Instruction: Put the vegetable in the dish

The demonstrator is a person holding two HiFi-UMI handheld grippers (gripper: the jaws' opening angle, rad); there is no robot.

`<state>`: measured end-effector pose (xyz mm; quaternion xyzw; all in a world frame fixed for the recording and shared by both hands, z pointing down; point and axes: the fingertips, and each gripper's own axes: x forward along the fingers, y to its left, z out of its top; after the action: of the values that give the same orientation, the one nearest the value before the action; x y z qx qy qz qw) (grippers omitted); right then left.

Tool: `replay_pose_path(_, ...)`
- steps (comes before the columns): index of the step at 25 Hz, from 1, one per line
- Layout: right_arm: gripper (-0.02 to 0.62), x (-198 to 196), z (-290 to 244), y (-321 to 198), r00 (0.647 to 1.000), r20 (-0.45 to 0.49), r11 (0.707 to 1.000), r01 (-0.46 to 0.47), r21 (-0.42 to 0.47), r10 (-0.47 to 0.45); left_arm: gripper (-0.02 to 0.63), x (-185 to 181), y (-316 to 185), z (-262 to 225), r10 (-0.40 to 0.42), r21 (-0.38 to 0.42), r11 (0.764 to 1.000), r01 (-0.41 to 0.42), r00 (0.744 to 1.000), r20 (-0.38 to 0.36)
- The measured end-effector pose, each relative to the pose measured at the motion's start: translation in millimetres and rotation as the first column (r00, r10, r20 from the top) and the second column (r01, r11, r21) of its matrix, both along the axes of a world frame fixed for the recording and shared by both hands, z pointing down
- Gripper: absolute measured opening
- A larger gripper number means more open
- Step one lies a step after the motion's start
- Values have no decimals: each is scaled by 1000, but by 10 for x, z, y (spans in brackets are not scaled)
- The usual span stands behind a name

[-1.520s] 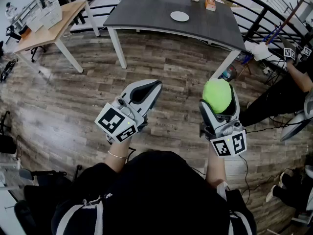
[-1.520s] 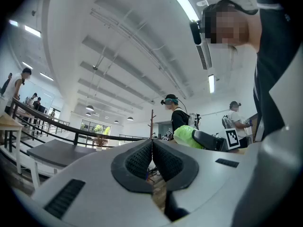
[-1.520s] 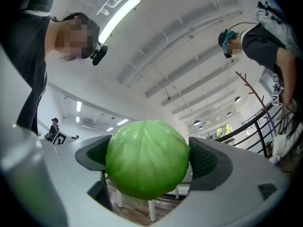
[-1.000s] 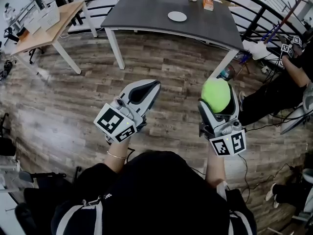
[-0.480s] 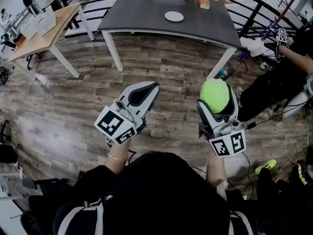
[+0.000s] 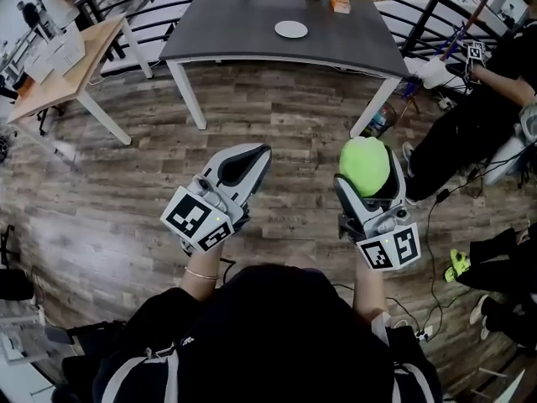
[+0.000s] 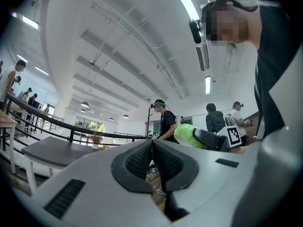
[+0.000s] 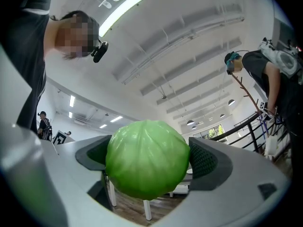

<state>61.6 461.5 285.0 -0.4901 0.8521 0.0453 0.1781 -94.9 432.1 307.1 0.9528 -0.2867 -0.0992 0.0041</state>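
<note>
Left tongs (image 6: pixel 253 158): fully closed, pads pressed together with nothing between them. They are held over the wooden floor (image 6: pixel 126 183), well apart from the work area.

Dish (image 6: pixel 291 29): small, white and bare. It sits on the dark tabletop (image 6: pixel 226 23) ahead of you, well apart from both tongs.

Right tongs (image 6: pixel 367 159): clamped on the vegetable (image 8: pixel 147 159), a round green cabbage-like ball seated between the two pads at its widest girth. Treat its glossy, curved skin as probably slippery and its body as likely light. Hold it across the middle; a grip nearer either end would probably squeeze it out. Apply firm, steady pressure and carry the tongs level to the dish.
</note>
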Motion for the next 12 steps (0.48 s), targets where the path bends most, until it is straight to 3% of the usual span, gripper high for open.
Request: replay_pose_path(12, 514, 241, -7, -565, 1000, -12, 1000, 1, 2, -1, 11, 215, -558, 62, -6, -24, 1000, 6, 1000, -5)
